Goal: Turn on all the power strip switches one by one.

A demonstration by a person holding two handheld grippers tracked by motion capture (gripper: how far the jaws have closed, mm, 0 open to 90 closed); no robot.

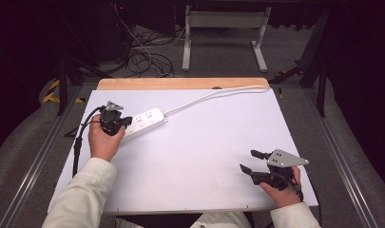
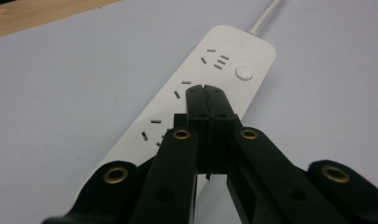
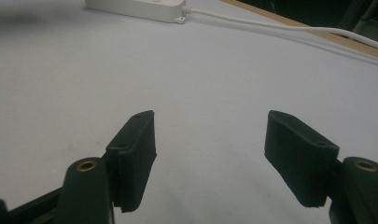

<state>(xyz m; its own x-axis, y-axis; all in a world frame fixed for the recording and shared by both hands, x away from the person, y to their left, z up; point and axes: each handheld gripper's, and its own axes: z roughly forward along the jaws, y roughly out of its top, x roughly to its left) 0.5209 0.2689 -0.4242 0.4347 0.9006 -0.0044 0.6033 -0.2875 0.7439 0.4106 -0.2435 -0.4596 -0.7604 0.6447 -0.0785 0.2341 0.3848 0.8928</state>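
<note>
Left gripper (image 2: 206, 88) pressed shut atop our power strip (image 2: 196, 100).
We judge nothing plugged yet (right gripper (image 3: 210, 140) idles, jaws apart, lower right).

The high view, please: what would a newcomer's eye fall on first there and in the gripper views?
First, the white power strip lying at the far left of the white table, its cord trailing away toward the table's far right corner. The left gripper hangs right over the strip's sockets with its fingers pressed together. The right gripper rests near the table's near right edge, fingers spread wide over bare surface.
</note>
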